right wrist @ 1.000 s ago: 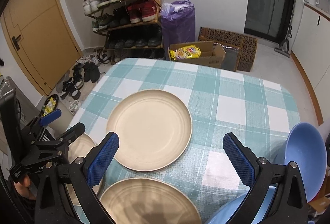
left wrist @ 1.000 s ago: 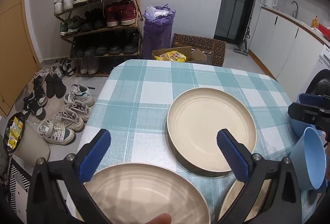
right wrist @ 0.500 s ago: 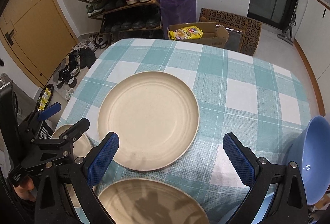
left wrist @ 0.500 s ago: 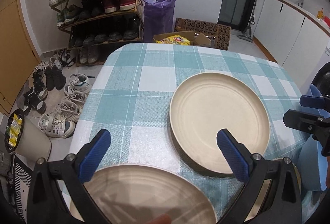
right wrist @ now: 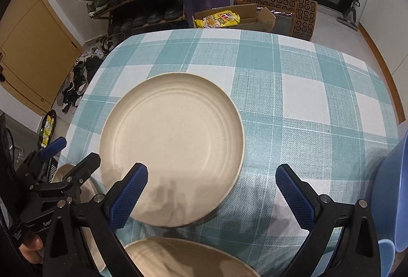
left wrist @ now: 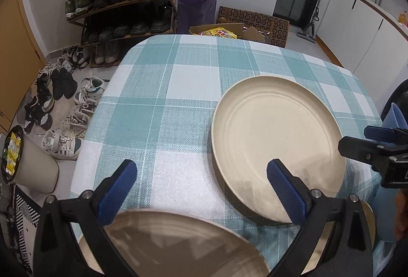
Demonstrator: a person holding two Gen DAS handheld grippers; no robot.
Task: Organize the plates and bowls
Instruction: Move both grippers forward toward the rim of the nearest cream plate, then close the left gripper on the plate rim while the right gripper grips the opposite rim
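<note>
Checked cloth covers the desk (right wrist: 293, 88); a plate (right wrist: 173, 144) lies mid-desk, another plate (left wrist: 183, 246) at the near edge, a bowl (right wrist: 390, 190) right. Both grippers, left (left wrist: 201, 190) and right (right wrist: 211, 192), hover released, empty. Approach a rim low, pinch firmly, then stack.

Both wrist views look down, sharing cream plate (left wrist: 278, 134) (right wrist: 173, 144).
</note>
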